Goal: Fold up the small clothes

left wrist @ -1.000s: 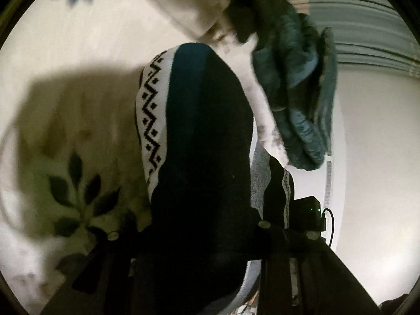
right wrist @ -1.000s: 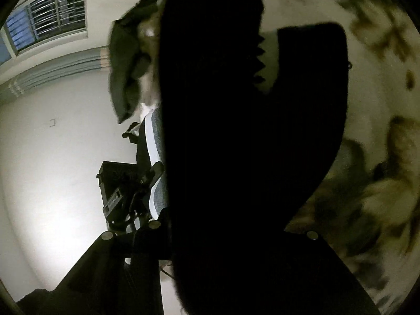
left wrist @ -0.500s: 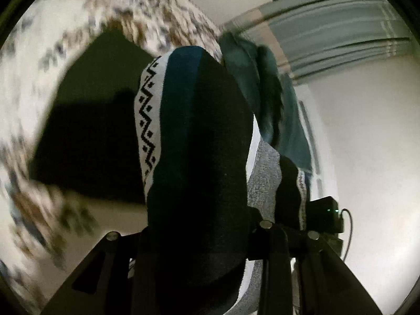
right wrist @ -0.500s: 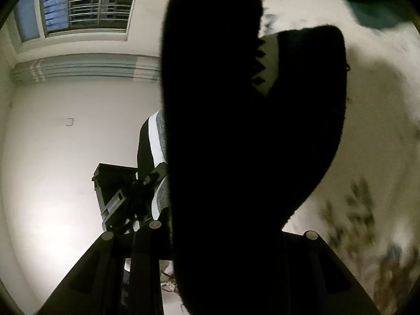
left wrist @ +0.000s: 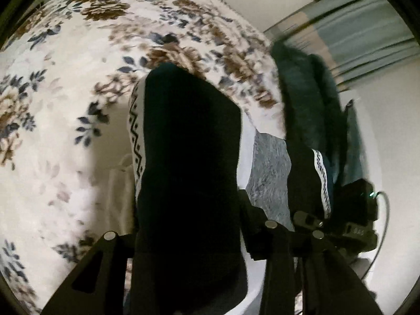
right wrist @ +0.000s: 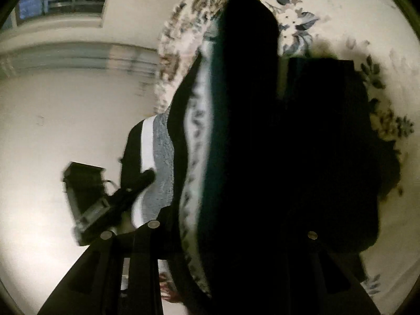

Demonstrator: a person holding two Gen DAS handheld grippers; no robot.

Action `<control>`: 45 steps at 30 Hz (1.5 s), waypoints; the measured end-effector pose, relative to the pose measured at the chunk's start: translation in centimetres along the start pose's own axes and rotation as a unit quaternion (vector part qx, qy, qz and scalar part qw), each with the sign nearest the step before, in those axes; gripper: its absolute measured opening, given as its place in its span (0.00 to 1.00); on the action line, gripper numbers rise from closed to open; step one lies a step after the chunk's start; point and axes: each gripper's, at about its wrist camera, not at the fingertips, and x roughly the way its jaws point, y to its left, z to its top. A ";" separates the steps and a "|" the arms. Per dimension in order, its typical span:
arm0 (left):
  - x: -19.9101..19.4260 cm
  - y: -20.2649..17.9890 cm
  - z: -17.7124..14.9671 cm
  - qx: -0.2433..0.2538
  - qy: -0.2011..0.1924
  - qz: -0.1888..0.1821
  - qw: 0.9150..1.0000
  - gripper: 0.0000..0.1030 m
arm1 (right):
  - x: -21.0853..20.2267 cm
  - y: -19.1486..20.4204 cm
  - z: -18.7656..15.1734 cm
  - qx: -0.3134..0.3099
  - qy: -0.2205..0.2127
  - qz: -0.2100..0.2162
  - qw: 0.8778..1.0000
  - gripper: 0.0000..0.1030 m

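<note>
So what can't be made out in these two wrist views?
- Left view: the left gripper tips, buried under the dark patterned garment.
- Right view: the right gripper, covered the same way; the garment is a near-black silhouette.
- Both views: the floral blanket is partly motion-blurred.
- Teal cloth: blurred, type unclear.

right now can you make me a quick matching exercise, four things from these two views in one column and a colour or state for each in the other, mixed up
Things
1. dark sock with white zigzag band
2. plush blanket
3. crumpled fuzzy garment
4. small box on the other claw

Descriptions
A. cream with brown and blue flowers
B. shows a tiny green light
C. dark teal, lying on the blanket
D. held up between the claw fingers

Pairs: 1-D, 2-A, 3-C, 4-B
</note>
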 end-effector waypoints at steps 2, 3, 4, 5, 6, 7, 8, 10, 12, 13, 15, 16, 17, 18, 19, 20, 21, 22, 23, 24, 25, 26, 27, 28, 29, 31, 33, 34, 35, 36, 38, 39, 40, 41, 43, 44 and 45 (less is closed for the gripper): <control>-0.4 -0.3 -0.6 0.011 -0.008 0.026 1.000 0.43 | -0.2 0.4 -0.2 -0.008 0.004 -0.038 0.999 0.49; -0.6 -0.4 -0.6 0.015 -0.014 0.039 0.999 0.49 | -0.6 1.0 -0.4 -0.021 0.001 -0.072 0.997 0.56; -0.9 -0.7 -0.8 0.022 -0.023 0.056 0.998 0.55 | -1.2 1.4 -0.5 -0.030 -0.004 -0.097 0.995 0.59; -1.3 -0.9 -1.1 0.029 -0.031 0.070 0.997 0.60 | -1.8 1.9 -0.8 -0.040 -0.011 -0.130 0.991 0.64; -1.6 -1.2 -1.3 0.038 -0.042 0.089 0.994 0.68 | -2.2 2.5 -0.5 -0.049 -0.018 -0.161 0.986 0.75; -2.2 -1.6 -1.8 0.049 -0.056 0.110 0.991 0.80 | -3.1 3.3 -1.3 -0.063 -0.039 -0.209 0.975 0.79; -2.4 -1.7 -2.1 0.056 -0.067 0.124 0.988 0.86 | -4.9 4.1 -1.1 -0.070 -0.051 -0.232 0.969 0.87; -3.3 -2.4 -3.3 0.066 -0.086 0.157 0.982 0.98 | -5.8 5.7 -3.0 -0.083 -0.077 -0.301 0.947 0.99; -4.0 -3.2 -4.6 0.077 -0.101 0.185 0.975 0.99 | -7.4 7.3 -6.2 -0.101 -0.100 -0.355 0.924 1.00; -4.7 -3.9 -5.7 0.082 -0.116 0.210 0.967 1.00 | -8.0 8.1 -7.6 -0.112 -0.111 -0.389 0.908 1.00; -5.7 -5.1 -7.5 0.098 -0.132 0.238 0.957 1.00 | -9.4 10.6 -9.8 -0.121 -0.126 -0.422 0.890 1.00; -6.0 -5.6 -8.1 0.103 -0.137 0.250 0.953 1.00 | -10.1 11.4 -11.5 -0.121 -0.135 -0.430 0.885 1.00; -6.6 -6.1 -8.9 0.106 -0.142 0.259 0.949 1.00 | -11.1 11.8 -12.8 -0.119 -0.143 -0.431 0.883 1.00; -7.5 -6.9 -9.9 0.112 -0.147 0.264 0.947 1.00 | -11.4 12.2 -13.5 -0.117 -0.151 -0.433 0.881 1.00; -8.0 -7.4 -10.5 0.115 -0.150 0.269 0.945 1.00 | -12.4 12.9 -15.0 -0.115 -0.163 -0.436 0.878 1.00; -8.7 -8.0 -11.2 0.118 -0.153 0.270 0.943 1.00 | -13.5 13.8 -16.4 -0.116 -0.178 -0.440 0.872 1.00; -9.8 -8.7 -12.2 0.121 -0.156 0.265 0.944 1.00 | -14.3 14.6 -17.7 -0.117 -0.189 -0.444 0.868 1.00; -10.8 -9.4 -12.9 0.122 -0.159 0.264 0.944 1.00 | -15.5 15.5 -19.2 -0.117 -0.201 -0.446 0.864 1.00; -11.5 -9.9 -13.5 0.122 -0.163 0.263 0.943 1.00 | -16.7 16.6 -20.6 -0.120 -0.207 -0.446 0.863 1.00; -12.5 -10.6 -14.3 0.123 -0.166 0.262 0.943 1.00 | -17.9 17.5 -21.8 -0.120 -0.215 -0.443 0.862 1.00; -14.1 -11.4 -15.4 0.122 -0.171 0.259 0.943 1.00 | -19.2 18.5 -23.3 -0.119 -0.221 -0.439 0.863 1.00; -15.2 -12.2 -16.4 0.121 -0.177 0.257 0.942 1.00 | -20.6 19.6 -25.0 -0.121 -0.225 -0.434 0.864 1.00; -16.4 -13.0 -17.3 0.122 -0.181 0.254 0.942 1.00 | -21.5 20.3 -26.0 -0.123 -0.233 -0.434 0.862 1.00; -17.4 -13.8 -18.2 0.125 -0.185 0.253 0.941 1.00 | -22.7 21.3 -27.4 -0.126 -0.241 -0.437 0.858 1.00; -18.5 -14.7 -19.2 0.128 -0.192 0.253 0.940 1.00 | -23.6 22.1 -28.6 -0.131 -0.245 -0.437 0.855 1.00; -21.2 -16.5 -21.4 0.137 -0.205 0.253 0.936 1.00 | -26.0 24.2 -31.9 -0.143 -0.259 -0.437 0.849 1.00; -23.2 -17.7 -23.0 0.142 -0.215 0.252 0.933 1.00 | -27.9 25.6 -34.4 -0.151 -0.268 -0.438 0.845 1.00; -24.6 -18.5 -24.1 0.142 -0.223 0.253 0.931 1.00 | -29.1 26.5 -36.0 -0.154 -0.275 -0.435 0.843 1.00; -25.8 -19.1 -24.9 0.144 -0.228 0.248 0.931 1.00 | -30.4 27.5 -37.8 -0.158 -0.282 -0.432 0.842 1.00; -26.9 -19.7 -25.9 0.144 -0.235 0.246 0.929 1.00 | -31.2 28.1 -38.9 -0.160 -0.286 -0.432 0.841 1.00; -29.4 -21.0 -27.7 0.146 -0.248 0.244 0.926 1.00 | -33.5 29.7 -41.9 -0.166 -0.302 -0.428 0.836 1.00; -30.4 -21.7 -28.6 0.150 -0.254 0.241 0.925 1.00 | -34.7 30.6 -43.5 -0.170 -0.312 -0.424 0.833 1.00; -31.6 -22.3 -29.5 0.151 -0.261 0.243 0.922 1.00 | -35.8 31.3 -44.9 -0.173 -0.320 -0.421 0.831 1.00; -32.7 -22.9 -30.4 0.152 -0.268 0.239 0.921 1.00 | -36.8 31.9 -46.1 -0.175 -0.329 -0.419 0.828 1.00; -34.3 -23.8 -31.8 0.156 -0.281 0.242 0.916 1.00 | -38.6 33.2 -48.4 -0.179 -0.340 -0.413 0.826 1.00; -35.0 -24.2 -32.4 0.156 -0.286 0.241 0.914 1.00 | -39.5 33.7 -49.4 -0.181 -0.345 -0.409 0.825 1.00; -35.6 -24.7 -33.1 0.157 -0.290 0.240 0.913 1.00 | -40.5 34.3 -50.7 -0.184 -0.350 -0.404 0.825 1.00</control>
